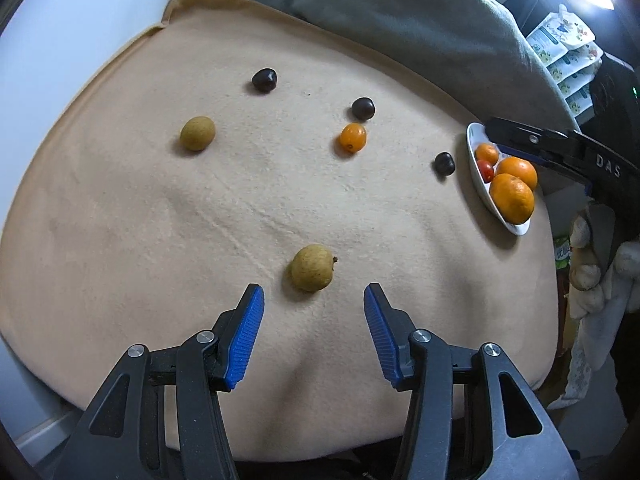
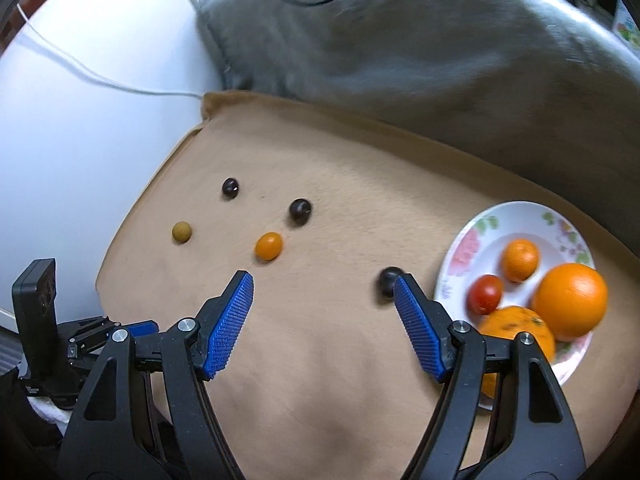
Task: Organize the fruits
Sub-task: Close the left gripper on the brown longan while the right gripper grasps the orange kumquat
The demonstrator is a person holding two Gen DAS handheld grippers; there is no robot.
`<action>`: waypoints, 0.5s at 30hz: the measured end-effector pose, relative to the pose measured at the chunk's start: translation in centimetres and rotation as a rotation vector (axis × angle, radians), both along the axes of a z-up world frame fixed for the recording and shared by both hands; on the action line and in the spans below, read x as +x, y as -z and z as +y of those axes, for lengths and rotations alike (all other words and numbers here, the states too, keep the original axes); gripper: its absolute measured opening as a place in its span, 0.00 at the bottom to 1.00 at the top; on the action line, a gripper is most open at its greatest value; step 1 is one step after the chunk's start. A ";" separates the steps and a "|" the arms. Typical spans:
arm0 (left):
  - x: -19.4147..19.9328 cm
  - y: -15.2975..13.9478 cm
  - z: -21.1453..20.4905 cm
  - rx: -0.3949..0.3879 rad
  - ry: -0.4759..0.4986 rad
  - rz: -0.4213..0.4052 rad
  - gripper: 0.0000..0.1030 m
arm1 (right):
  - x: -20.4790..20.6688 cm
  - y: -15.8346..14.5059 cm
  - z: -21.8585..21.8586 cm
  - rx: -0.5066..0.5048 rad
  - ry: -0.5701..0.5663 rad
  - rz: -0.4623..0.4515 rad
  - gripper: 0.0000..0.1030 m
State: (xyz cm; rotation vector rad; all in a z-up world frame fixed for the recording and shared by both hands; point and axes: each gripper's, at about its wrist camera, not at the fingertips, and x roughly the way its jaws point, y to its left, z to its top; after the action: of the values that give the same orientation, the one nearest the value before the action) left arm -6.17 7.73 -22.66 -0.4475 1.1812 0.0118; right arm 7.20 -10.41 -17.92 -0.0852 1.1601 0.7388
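the left gripper (image 1: 314, 304) is hanging spread and empty just short of a tan longan-like fruit (image 1: 312, 267) on the beige cloth (image 1: 160, 220) — the right gripper (image 2: 324, 290) is also gaping (nothing pinched) beside the floral plate (image 2: 516, 220) of oranges.

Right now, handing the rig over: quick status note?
Left hand-held gripper: open, empty, just short of the near tan fruit.
Right hand-held gripper: open, empty, beside the plate.
Done: two oranges, a small orange fruit and a red tomato on the plate.
Left on the cloth: two tan fruits, three dark ones, one small orange.
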 end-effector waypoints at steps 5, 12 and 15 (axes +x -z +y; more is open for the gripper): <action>0.1 0.6 -0.1 0.018 0.016 -0.006 0.48 | -0.1 1.3 3.0 -0.011 -0.042 0.012 0.73; 0.3 1.2 0.0 0.012 0.017 -0.013 0.44 | -0.3 2.8 7.3 -0.047 -0.111 0.014 0.68; 0.3 1.4 0.3 0.004 0.006 -0.010 0.41 | -0.1 3.6 8.5 -0.057 -0.131 0.019 0.67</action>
State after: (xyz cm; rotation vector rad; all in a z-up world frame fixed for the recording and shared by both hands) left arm -5.87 8.06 -24.09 -0.4400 1.1721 0.0062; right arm 7.08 -1.88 -21.52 -0.2036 1.2026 0.8236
